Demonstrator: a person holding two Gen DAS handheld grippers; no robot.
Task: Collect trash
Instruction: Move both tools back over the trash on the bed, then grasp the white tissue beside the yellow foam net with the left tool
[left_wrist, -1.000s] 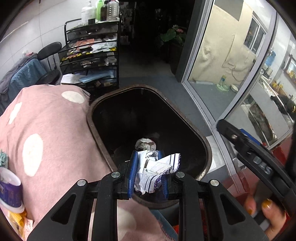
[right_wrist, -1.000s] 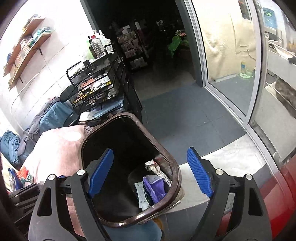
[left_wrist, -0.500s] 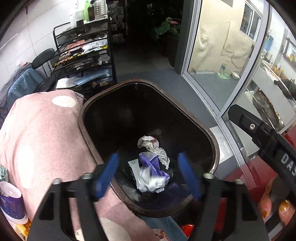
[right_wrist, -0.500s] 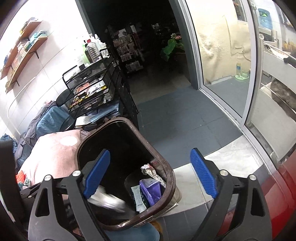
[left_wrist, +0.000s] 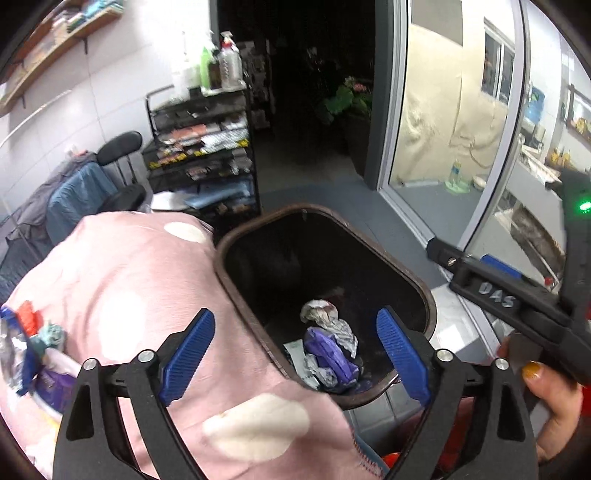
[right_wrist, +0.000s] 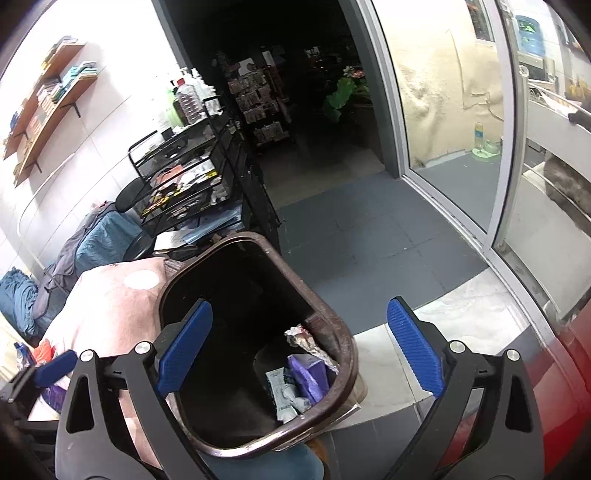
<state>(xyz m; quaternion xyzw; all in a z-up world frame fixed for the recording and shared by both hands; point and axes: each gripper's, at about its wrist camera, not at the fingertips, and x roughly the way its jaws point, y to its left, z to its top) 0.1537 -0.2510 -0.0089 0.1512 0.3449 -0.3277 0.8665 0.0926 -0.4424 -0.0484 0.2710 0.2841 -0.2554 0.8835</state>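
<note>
Two grippers hang over a brown bin (left_wrist: 424, 295) beside a pink spotted cover (left_wrist: 122, 295). Left gripper (left_wrist: 293, 350): jaws have just been opening, nothing between them. Right gripper (right_wrist: 299, 347): spread wide, empty. Crumpled trash (left_wrist: 328, 350), purple and white wrappers, lies at the bin's bottom.

Only one bit of lettering reads clearly: raised letters "DAS" on the black arm of the right tongs (left_wrist: 495, 295), seen from the left wrist view. The packets in the brown trash bin (left_wrist: 413, 284) and the goods on the black wire rack (left_wrist: 207, 155) carry print too small to read.
</note>
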